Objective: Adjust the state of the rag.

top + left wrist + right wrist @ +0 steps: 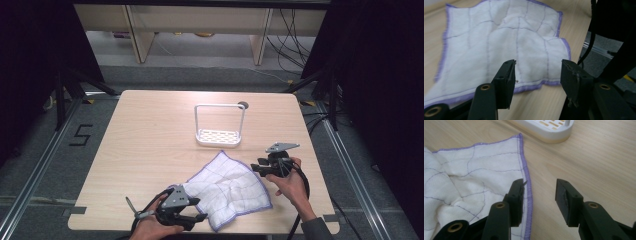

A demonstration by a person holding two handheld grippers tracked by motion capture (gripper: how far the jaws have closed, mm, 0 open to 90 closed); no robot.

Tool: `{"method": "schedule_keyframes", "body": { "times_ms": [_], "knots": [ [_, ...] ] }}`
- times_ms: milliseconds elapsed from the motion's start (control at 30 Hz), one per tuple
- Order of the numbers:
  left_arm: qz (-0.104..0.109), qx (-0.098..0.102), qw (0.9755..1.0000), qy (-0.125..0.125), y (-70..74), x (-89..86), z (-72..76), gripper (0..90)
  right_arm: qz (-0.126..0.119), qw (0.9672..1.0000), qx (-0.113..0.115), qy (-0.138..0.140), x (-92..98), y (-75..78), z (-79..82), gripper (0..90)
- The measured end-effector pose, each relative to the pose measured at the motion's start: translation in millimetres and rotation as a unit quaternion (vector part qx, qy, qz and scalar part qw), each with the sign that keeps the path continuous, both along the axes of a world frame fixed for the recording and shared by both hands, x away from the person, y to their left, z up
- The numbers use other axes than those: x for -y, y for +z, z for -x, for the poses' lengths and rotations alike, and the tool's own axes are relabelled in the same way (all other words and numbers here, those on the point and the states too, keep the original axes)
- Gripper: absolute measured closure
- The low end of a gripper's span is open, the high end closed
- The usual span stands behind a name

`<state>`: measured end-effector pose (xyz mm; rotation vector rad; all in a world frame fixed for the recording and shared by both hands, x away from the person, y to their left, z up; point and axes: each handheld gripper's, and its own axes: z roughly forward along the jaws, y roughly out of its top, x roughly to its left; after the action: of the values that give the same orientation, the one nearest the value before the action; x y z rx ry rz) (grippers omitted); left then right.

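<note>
A black number 5 (80, 135) is marked on the grey floor (60, 165), just left of the table (150, 130). Nothing else has words.

One cloth (227, 189), white with purple edging, near centre of the table (150, 150). One white rack (219, 125), far centre. Two grippers: left gripper (196, 218) near left, right gripper (259, 168) right. Two hands, one per gripper.
</note>
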<state>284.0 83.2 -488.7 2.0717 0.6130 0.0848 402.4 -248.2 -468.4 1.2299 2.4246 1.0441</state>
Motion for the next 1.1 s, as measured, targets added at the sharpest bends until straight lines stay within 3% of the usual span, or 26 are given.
{"method": "schedule_keyframes", "body": {
  "times_ms": [33,100,133,200,233,300,367,400,433,467,500,567,667,733,800,833,867,900,967,1067,1100],
  "knots": [
    [0.0,0.0,1.0,0.0,0.0,0.0,0.0,43.9,0.0,1.0,0.0,0.0,0.0,0.0,0.0,58.6],
    [-0.012,-0.003,0.9999,-0.009,-4.3,23.5,0.4,39.3,-0.007,0.9999,-0.011,-0.005,-1.0,1.5,2.7,57.1],
    [-0.008,-0.008,0.9999,-0.007,-6.8,30.7,0.3,36.2,-0.014,0.9998,0.011,-0.002,-2.4,-1.3,3.2,56.7],
    [-0.04,-0.005,0.9991,-0.01,-10.8,39.6,-1.5,34.8,-0.013,0.9999,-0.002,0.004,-4.6,1.9,8.8,56.3],
    [-0.047,0.007,0.9988,-0.006,-15.2,43.6,-2.8,36.0,-0.01,0.9999,-0.002,0.009,-5.3,1.6,11.4,56.2],
    [-0.084,0.033,0.9957,-0.017,-19.2,45.1,-5.5,45.7,0.007,0.9998,-0.002,0.019,-5.7,-0.2,16.4,55.5],
    [-0.099,0.059,0.993,-0.025,-20.9,44.9,-5.5,64.4,0.01,0.9998,-0.013,0.011,-6.7,-3.8,22.8,53.8],
    [-0.099,0.059,0.993,-0.025,-20.9,44.9,-5.5,72.6,0.01,0.9998,-0.013,0.011,-6.7,-3.8,22.8,53.8],
    [-0.119,0.078,0.9892,-0.033,-19.6,43.4,-6.0,72.6,0.016,0.9998,-0.008,0.011,-6.2,-6.5,24.6,52.5],
    [-0.117,0.08,0.9893,-0.033,-19.1,42.3,-6.7,77.4,0.026,0.9995,-0.009,0.014,-4.2,-8.8,27.6,50.6],
    [-0.113,0.081,0.9898,-0.029,-16.4,38.2,-7.2,82.0,0.032,0.9994,-0.014,0.0,-1.5,-12.2,33.3,50.1],
    [-0.11,0.089,0.9895,-0.031,-12.5,32.2,-8.5,82.5,0.029,0.9993,-0.023,-0.003,2.9,-13.9,38.5,50.2],
    [-0.087,0.084,0.9923,-0.027,-8.3,24.8,-5.9,82.1,0.031,0.9987,-0.04,-0.003,6.2,-15.0,48.5,50.2],
    [-0.091,0.084,0.9916,-0.034,-6.8,21.6,-6.0,82.1,0.032,0.9989,-0.035,0.002,7.0,-17.4,50.8,50.2],
    [-0.098,0.085,0.9908,-0.037,-4.8,16.1,-5.4,82.4,0.032,0.9985,-0.044,-0.002,5.5,-23.9,56.7,57.4],
    [-0.08,0.082,0.9927,-0.036,-5.2,15.4,-4.4,82.6,0.045,0.998,-0.044,0.011,6.5,-25.3,57.1,65.3],
    [-0.1,0.088,0.9899,-0.047,-2.4,10.8,-5.1,82.8,0.047,0.9978,-0.044,0.013,6.1,-25.0,58.3,75.3],
    [-0.089,0.084,0.9915,-0.046,-2.3,9.3,-3.2,82.8,0.047,0.9978,-0.044,0.013,6.1,-25.0,58.3,75.3],
    [-0.083,0.086,0.9915,-0.052,-1.4,0.1,1.0,83.4,0.048,0.9982,-0.025,0.024,10.3,-19.9,59.7,88.0],
    [-0.093,0.084,0.9901,-0.063,-0.3,-10.1,4.6,83.4,0.044,0.9986,-0.02,0.023,13.6,-15.3,61.9,88.8],
    [-0.084,0.079,0.9917,-0.058,-1.7,-16.5,8.0,83.5,0.033,0.999,-0.017,0.023,20.1,-8.6,65.3,89.1]
  ]
}}
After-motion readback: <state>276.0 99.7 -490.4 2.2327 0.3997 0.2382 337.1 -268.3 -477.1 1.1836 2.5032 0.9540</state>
